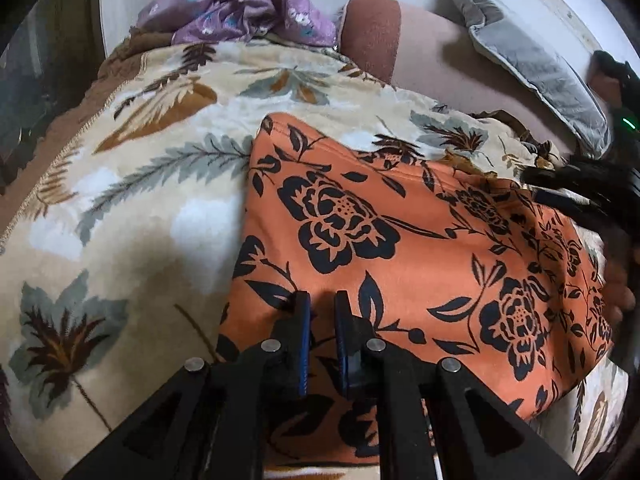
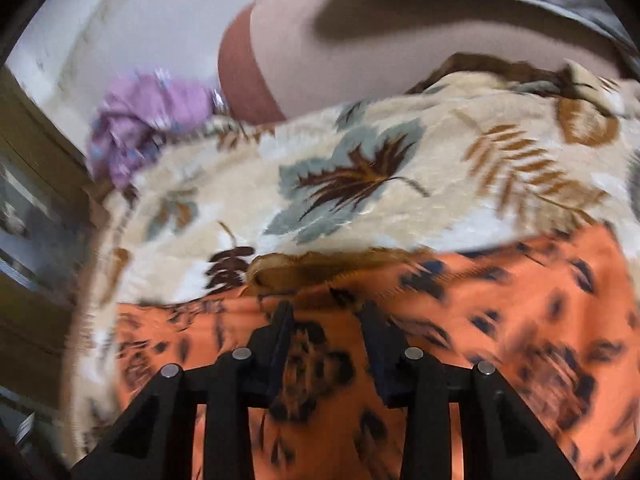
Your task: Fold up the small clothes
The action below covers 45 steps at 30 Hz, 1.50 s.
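An orange garment with black flowers (image 1: 420, 240) lies spread flat on a cream leaf-print blanket (image 1: 140, 168). My left gripper (image 1: 323, 300) hovers low over the garment's near left part, its blue pads almost together, and no cloth is visibly pinched between them. In the blurred right wrist view, my right gripper (image 2: 327, 314) stands open just above the same orange garment (image 2: 520, 300), near its far edge, and its pads do not press on the cloth. The right gripper's black fingers (image 1: 560, 178) also show at the right edge of the left wrist view, over the garment's far right corner.
A crumpled purple floral garment (image 1: 240, 4) lies at the blanket's far end, beside a pink and brown pillow (image 1: 400, 48). A grey cushion (image 1: 532, 64) leans against the white wall. A person's hand (image 1: 618, 284) shows at the right edge. Dark furniture (image 2: 36, 208) stands left of the bed.
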{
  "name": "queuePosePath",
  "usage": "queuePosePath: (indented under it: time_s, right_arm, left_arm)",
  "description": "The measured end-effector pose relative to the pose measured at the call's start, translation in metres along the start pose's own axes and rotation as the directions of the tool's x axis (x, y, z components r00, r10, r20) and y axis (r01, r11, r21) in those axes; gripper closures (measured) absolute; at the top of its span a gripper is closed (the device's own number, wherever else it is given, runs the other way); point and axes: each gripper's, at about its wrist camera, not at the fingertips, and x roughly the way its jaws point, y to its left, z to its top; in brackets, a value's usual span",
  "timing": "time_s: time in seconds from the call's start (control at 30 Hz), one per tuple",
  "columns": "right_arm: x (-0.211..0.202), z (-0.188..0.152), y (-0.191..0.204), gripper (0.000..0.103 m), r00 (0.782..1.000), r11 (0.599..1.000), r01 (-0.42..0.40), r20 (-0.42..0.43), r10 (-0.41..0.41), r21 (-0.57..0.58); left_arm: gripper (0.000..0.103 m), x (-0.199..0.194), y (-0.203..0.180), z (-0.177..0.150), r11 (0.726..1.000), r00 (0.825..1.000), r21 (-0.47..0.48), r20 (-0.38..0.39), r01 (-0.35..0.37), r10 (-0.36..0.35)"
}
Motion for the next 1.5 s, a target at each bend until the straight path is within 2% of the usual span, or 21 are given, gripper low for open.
queuePosePath:
  time_s: [0.07, 0.17, 0.3, 0.33, 0.37, 0.43, 0.57, 0.67, 0.7, 0.77, 0.8, 0.83, 0.87, 0.9, 0.93, 0.97, 1.03, 1.13, 1.2, 1.27, 1.5]
  right_arm:
    - [-0.026, -0.016, -0.014, 0.044, 0.999, 0.999, 0.033, 0.013, -0.033, 0.006]
    - [-0.05, -0.051, -0.043, 0.044, 0.994, 0.994, 0.109, -0.028, -0.109, 0.008]
    - [-0.06, -0.1, -0.08, 0.048, 0.976, 0.98, 0.201, -0.084, -0.2, 0.004]
    - [-0.061, -0.112, -0.086, 0.051, 0.977, 0.981, 0.196, -0.085, -0.195, -0.001]
    - [-0.07, -0.123, -0.087, 0.056, 0.981, 0.981, 0.19, -0.04, -0.191, -0.024]
    - [-0.085, -0.13, -0.084, 0.057, 0.982, 0.982, 0.187, -0.022, -0.188, -0.019]
    - [-0.119, -0.138, -0.094, 0.057, 0.998, 0.99, 0.069, -0.003, -0.069, 0.123]
    - [-0.141, -0.14, -0.09, 0.056, 0.997, 0.99, 0.002, 0.071, -0.012, 0.139]
    - [-0.147, -0.139, -0.089, 0.055, 0.994, 0.989, -0.034, 0.103, 0.019, 0.141]
    - [-0.149, -0.136, -0.084, 0.055, 0.991, 0.988, -0.068, 0.126, 0.05, 0.142]
    - [-0.146, -0.134, -0.081, 0.055, 0.99, 0.988, -0.072, 0.13, 0.055, 0.136]
    - [-0.141, -0.132, -0.075, 0.055, 0.989, 0.99, -0.075, 0.133, 0.059, 0.12]
    - [-0.136, -0.132, -0.07, 0.055, 0.989, 0.992, -0.075, 0.133, 0.061, 0.1]
    - [-0.131, -0.133, -0.063, 0.055, 0.99, 0.994, -0.077, 0.127, 0.066, 0.079]
    - [-0.125, -0.134, -0.058, 0.055, 0.99, 0.995, -0.083, 0.116, 0.075, 0.062]
    - [-0.118, -0.137, -0.054, 0.055, 0.991, 0.995, -0.091, 0.1, 0.086, 0.047]
    - [-0.104, -0.142, -0.047, 0.055, 0.994, 0.996, -0.09, 0.062, 0.088, 0.019]
    - [-0.074, -0.15, -0.04, 0.055, 0.998, 0.999, -0.049, -0.039, 0.048, -0.007]
    - [-0.058, -0.156, -0.043, 0.056, 0.995, 1.0, -0.008, -0.099, 0.008, -0.003]
    - [-0.063, -0.153, -0.042, 0.056, 0.996, 1.0, -0.015, -0.087, 0.015, 0.001]
    - [-0.077, -0.12, -0.034, 0.056, 0.999, 0.999, -0.044, 0.022, 0.044, -0.021]
  left_arm:
    - [0.092, -0.005, 0.0, -0.003, 1.0, 1.0, 0.002, -0.003, 0.002, -0.002]
    - [0.092, -0.002, 0.001, -0.009, 1.0, 1.0, 0.001, -0.025, -0.007, 0.007]
    - [0.092, -0.004, -0.001, -0.016, 0.999, 0.999, 0.038, -0.006, -0.039, 0.039]
    - [0.092, -0.005, -0.001, -0.018, 0.998, 0.999, 0.044, -0.005, -0.052, 0.052]
    - [0.092, -0.007, 0.001, -0.021, 0.998, 0.999, 0.028, -0.009, -0.054, 0.054]
    - [0.092, -0.015, 0.003, -0.024, 0.998, 0.998, 0.011, -0.01, -0.058, 0.058]
    - [0.092, -0.041, 0.007, -0.038, 0.994, 0.993, 0.014, 0.042, -0.112, 0.111]
    - [0.092, -0.063, 0.014, -0.047, 0.998, 0.996, -0.037, 0.08, -0.042, 0.045]
    - [0.09, -0.069, 0.014, -0.049, 0.999, 0.995, -0.048, 0.094, -0.016, 0.021]
    - [0.074, -0.074, 0.009, -0.05, 0.999, 0.994, -0.042, 0.108, -0.008, 0.013]
    - [0.058, -0.077, 0.004, -0.05, 0.999, 0.991, -0.041, 0.128, -0.019, 0.024]
    - [0.049, -0.079, -0.001, -0.05, 0.999, 0.987, -0.036, 0.156, -0.023, 0.028]
    - [0.047, -0.082, -0.007, -0.05, 0.999, 0.983, -0.022, 0.183, -0.028, 0.032]
    - [0.041, -0.083, -0.012, -0.05, 0.999, 0.979, -0.006, 0.198, -0.036, 0.037]
    - [0.03, -0.082, -0.018, -0.049, 0.999, 0.978, 0.011, 0.205, -0.048, 0.044]
    - [0.026, -0.079, -0.022, -0.049, 0.998, 0.978, 0.02, 0.203, -0.059, 0.054]
    - [0.025, -0.068, -0.029, -0.05, 0.996, 0.98, 0.032, 0.185, -0.087, 0.08]
    - [0.024, -0.036, -0.039, -0.051, 0.983, 0.982, 0.074, 0.098, -0.167, 0.16]
    - [0.024, -0.016, -0.041, -0.053, 0.972, 0.976, 0.095, 0.051, -0.217, 0.213]
    - [0.024, -0.016, -0.044, -0.055, 0.964, 0.97, 0.118, 0.074, -0.238, 0.231]
    - [0.024, -0.02, -0.039, -0.052, 0.973, 0.975, 0.097, 0.095, -0.208, 0.199]
